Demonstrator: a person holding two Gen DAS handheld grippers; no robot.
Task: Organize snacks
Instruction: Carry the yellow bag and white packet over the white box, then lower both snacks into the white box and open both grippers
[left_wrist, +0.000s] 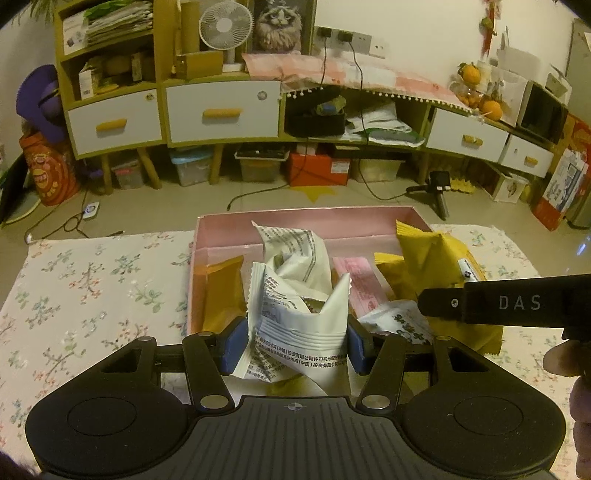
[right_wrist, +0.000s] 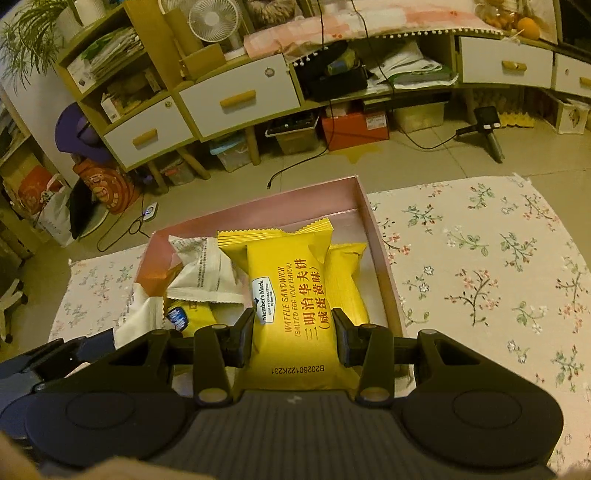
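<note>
While over pink box: left gripper clamping white packet; right gripper clamping yellow waffle pack.

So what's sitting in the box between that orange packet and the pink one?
White packets: the left gripper clamps one white packet, another lies behind it, between the orange packet and pink packet. Left wrist view shows this.

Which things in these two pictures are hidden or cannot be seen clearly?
- Left wrist view: lower end of the white packet in the left gripper, hidden by the gripper body.
- Left wrist view: near side of the pink box, hidden by packets and gripper.
- Right wrist view: box floor beneath the yellow packet in the right gripper.
- Both views: small print unreadable.
</note>
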